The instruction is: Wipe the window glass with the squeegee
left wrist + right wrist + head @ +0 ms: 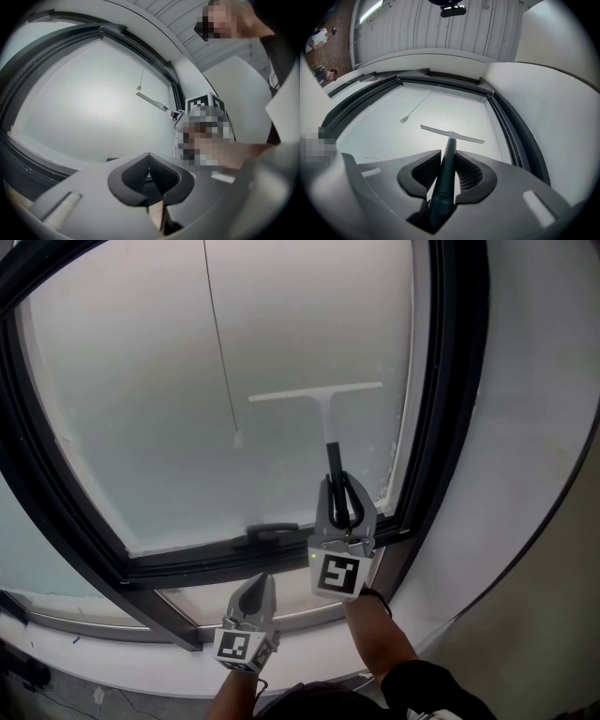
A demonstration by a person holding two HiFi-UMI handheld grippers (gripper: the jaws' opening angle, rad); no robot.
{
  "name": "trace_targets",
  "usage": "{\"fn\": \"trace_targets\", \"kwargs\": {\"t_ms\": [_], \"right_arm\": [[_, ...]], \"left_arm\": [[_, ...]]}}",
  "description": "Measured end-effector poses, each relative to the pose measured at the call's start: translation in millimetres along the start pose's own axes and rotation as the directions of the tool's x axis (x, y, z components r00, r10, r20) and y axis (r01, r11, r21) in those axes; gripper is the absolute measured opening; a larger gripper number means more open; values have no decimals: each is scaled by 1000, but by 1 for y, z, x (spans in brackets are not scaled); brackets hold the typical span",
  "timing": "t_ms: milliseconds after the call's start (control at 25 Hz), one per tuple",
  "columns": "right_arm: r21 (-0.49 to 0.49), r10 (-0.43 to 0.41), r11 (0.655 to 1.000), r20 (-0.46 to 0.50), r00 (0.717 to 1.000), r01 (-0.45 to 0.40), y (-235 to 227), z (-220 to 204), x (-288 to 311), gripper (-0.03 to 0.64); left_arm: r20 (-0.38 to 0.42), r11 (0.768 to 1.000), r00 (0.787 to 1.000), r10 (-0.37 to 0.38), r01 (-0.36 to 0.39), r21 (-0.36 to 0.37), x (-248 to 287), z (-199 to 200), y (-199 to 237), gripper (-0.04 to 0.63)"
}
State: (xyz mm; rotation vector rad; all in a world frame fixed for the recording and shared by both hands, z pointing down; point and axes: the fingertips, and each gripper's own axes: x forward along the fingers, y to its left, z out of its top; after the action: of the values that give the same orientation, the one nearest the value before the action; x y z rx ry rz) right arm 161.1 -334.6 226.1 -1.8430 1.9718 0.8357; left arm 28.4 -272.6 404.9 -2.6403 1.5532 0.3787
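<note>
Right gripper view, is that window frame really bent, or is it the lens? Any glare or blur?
Right gripper view: lens distortion bows the dark window frame; the dark-handled, white-bladed squeegee is sharp at the blade, soft near the right claw. Head view: pale glass evenly lit, no glare. Left gripper view: the left claw is blurred.

My right gripper holds the squeegee on the window glass, right of the cord. My left gripper sits lower left, seemingly off the glass.
</note>
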Motion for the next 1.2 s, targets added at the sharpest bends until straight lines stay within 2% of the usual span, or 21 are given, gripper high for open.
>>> {"fn": "trace_targets", "kwargs": {"t_ms": [680, 1200], "right_arm": [[-18, 19, 1000, -65, 998, -21, 7, -29, -29, 100], [10, 39, 999, -121, 992, -38, 13, -52, -56, 98]], "left_arm": [[-29, 1000, 1000, 7, -7, -17, 0, -14, 0, -2], [-39, 1000, 999, -4, 3, -19, 5, -22, -2, -2]]}}
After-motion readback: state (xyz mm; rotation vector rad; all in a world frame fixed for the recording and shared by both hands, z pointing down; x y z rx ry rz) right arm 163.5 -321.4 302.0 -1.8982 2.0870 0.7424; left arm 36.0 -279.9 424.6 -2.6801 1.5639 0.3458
